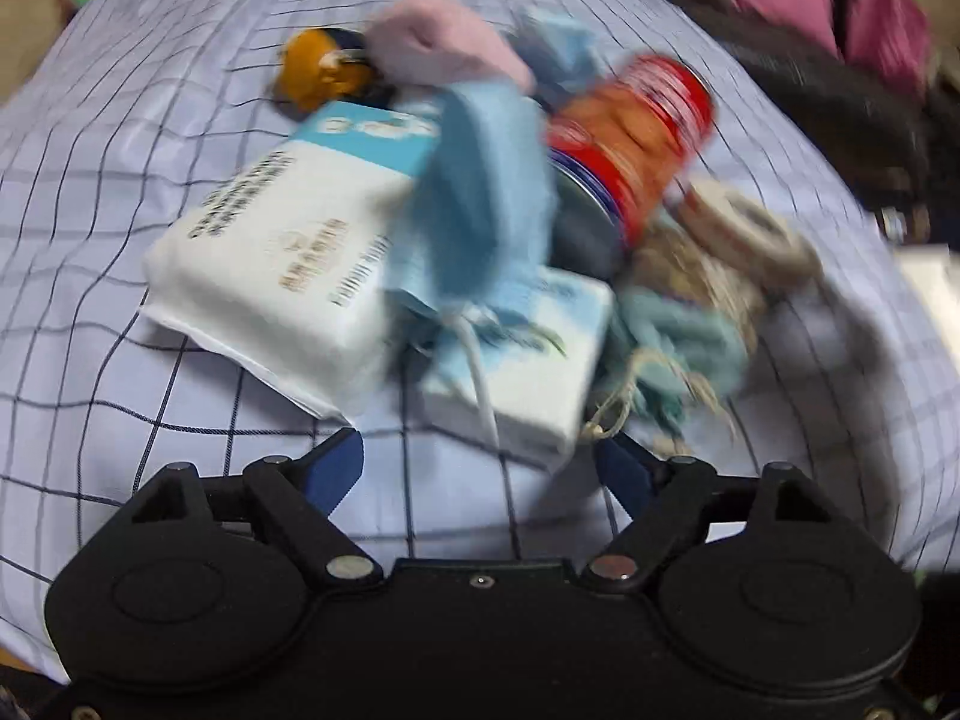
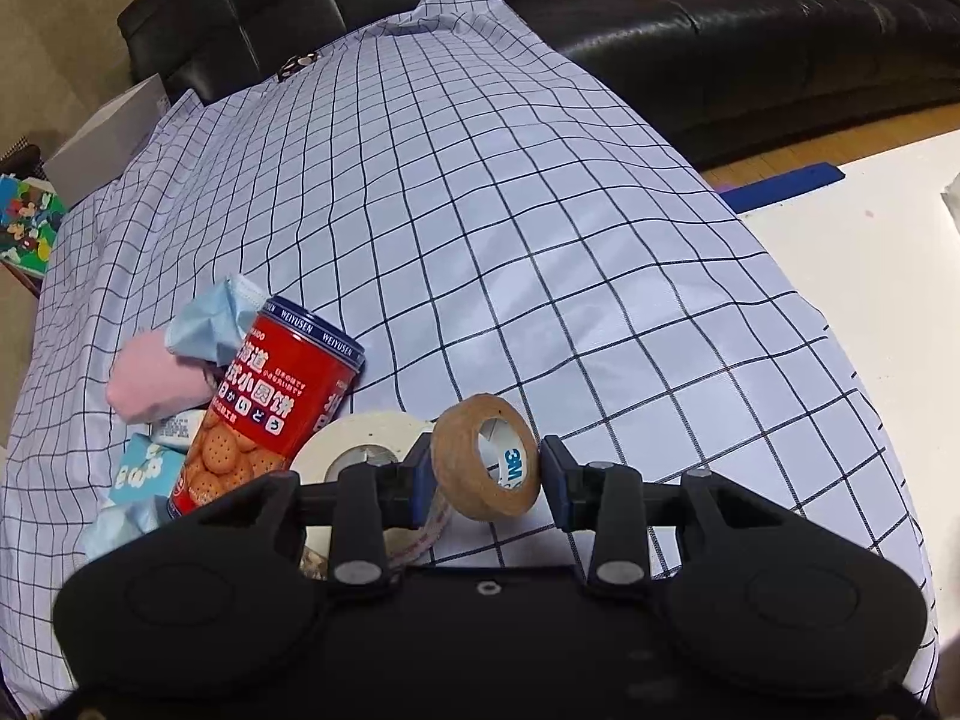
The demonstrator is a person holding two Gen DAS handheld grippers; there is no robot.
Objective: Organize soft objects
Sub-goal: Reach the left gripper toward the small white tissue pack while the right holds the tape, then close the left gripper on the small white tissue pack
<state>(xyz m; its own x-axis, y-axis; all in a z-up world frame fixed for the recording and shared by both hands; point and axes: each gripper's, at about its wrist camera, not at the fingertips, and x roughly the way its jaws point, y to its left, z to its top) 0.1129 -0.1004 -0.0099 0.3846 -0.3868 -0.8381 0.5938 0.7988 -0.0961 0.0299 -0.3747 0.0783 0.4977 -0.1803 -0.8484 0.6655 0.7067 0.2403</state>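
The left wrist view is blurred. My left gripper (image 1: 480, 468) hangs open just in front of a small blue-and-white tissue pack (image 1: 516, 354); its right fingertip is next to the pack's corner and its left one stands apart. A blue face mask (image 1: 474, 192) lies over that pack and a larger white wipes pack (image 1: 270, 252). A pink cloth (image 1: 444, 42) sits behind them. My right gripper (image 2: 487, 474) is shut on a brown tape roll (image 2: 486, 456), held above the checked cloth (image 2: 480, 210). The pink cloth (image 2: 153, 381) and mask (image 2: 210, 324) lie to its left.
A red biscuit can (image 2: 264, 414) lies beside a white tape roll (image 2: 354, 444). Twine (image 1: 690, 276) and an orange round thing (image 1: 318, 72) are in the pile too. A black sofa (image 2: 720, 30) stands behind, a white table (image 2: 870, 276) at right, a white box (image 2: 114, 132) at left.
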